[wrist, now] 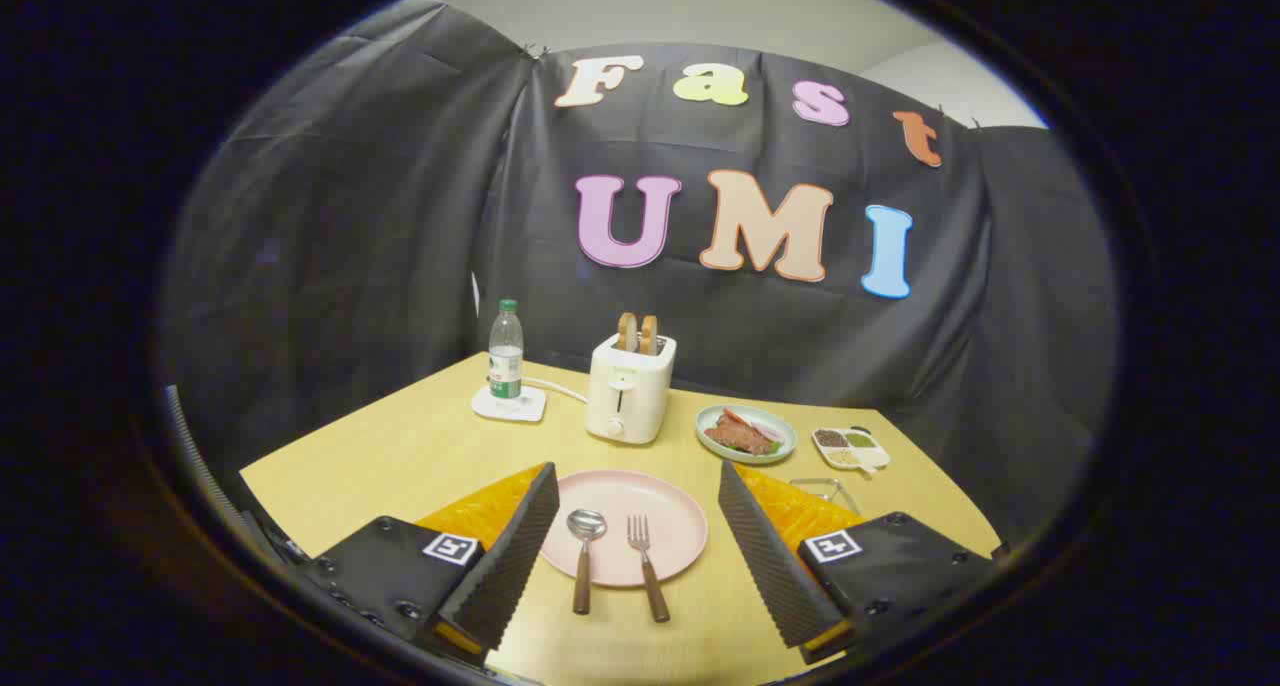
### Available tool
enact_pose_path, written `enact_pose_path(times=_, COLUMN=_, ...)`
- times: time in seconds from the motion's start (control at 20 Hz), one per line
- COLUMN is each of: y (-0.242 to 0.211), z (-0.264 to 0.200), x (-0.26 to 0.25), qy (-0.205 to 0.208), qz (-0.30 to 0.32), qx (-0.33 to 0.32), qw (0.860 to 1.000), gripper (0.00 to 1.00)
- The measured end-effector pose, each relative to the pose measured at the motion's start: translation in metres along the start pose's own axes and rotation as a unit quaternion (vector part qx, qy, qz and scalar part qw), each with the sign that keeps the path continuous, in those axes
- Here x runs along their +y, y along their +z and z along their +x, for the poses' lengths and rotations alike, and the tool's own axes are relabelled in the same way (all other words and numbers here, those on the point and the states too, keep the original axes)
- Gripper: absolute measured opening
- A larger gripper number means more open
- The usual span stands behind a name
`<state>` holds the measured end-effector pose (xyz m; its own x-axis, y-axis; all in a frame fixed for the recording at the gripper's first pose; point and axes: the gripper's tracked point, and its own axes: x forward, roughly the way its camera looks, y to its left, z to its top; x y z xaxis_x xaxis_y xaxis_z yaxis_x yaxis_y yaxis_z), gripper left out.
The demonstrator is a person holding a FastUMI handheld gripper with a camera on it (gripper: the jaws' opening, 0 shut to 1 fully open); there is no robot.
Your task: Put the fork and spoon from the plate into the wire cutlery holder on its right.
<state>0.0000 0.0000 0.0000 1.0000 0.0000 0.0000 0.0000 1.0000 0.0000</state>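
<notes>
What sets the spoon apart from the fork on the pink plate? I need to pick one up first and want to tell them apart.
The spoon has a rounded bowl; the fork ends in tines. The spoon lies nearer the left finger, the fork nearer the right. The spoon's handle runs almost straight toward the gripper; the fork's slants slightly right. Both have brown handles reaching past the pink plate rim, and both lie between the open fingers, untouched.

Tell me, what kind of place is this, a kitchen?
Probably a staged breakfast table in a cloth-walled booth, not a real kitchen. A toaster holds bread, a pink plate carries a spoon and fork, and a dish of food sits behind. The open gripper hovers over the plate.
</notes>
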Motion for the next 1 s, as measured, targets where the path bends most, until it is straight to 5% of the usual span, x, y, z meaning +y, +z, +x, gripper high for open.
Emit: enact_pose_path(times=1.0, y=-0.022, z=-0.013, x=-0.01, qy=0.009, qz=0.001, qx=0.019, qw=1.0, gripper=0.98)
